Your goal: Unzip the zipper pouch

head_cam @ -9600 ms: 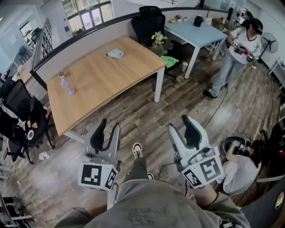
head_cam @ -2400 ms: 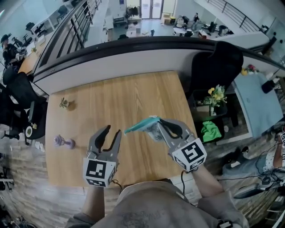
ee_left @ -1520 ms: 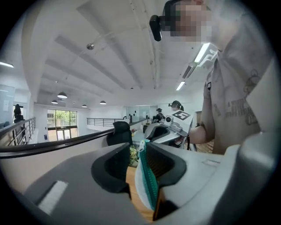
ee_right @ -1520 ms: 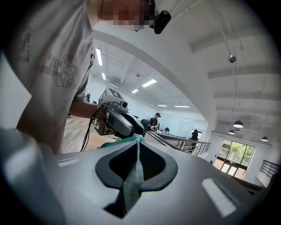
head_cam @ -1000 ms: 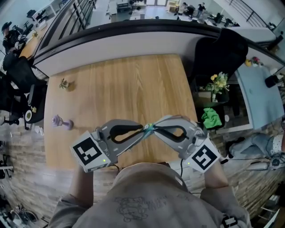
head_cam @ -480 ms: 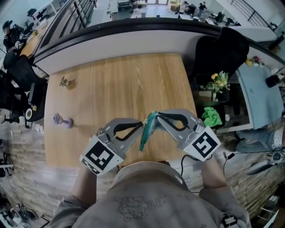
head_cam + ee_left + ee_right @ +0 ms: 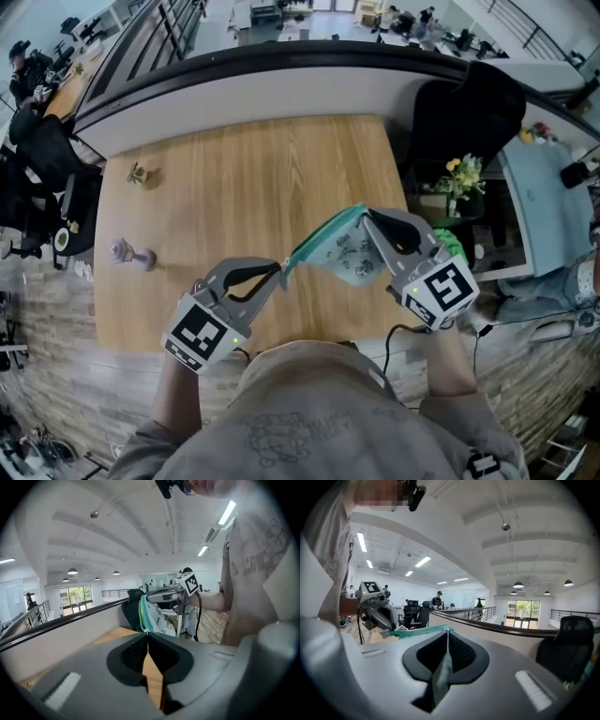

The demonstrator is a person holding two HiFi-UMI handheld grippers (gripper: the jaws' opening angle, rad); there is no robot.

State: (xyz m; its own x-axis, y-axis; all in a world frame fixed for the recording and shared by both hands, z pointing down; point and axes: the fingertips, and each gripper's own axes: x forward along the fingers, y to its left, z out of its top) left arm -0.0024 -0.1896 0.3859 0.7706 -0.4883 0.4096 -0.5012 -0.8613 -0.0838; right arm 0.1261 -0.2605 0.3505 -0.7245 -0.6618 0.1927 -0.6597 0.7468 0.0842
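Teal-edged printed fabric zipper pouch (image 7: pixel 342 248), pinched taut between closed left claw (image 7: pixel 279 269) and right claw (image 7: pixel 367 217); jerky pulling could slip it free

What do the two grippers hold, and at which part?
Both hold the zipper pouch: right gripper clamps one end, left gripper pinches the opposite tip.

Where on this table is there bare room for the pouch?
The middle and right of the table are bare, back to the gray partition. The left edge holds a purple object and a small trinket. Near edge: crowded by the pouch, left gripper and right gripper.
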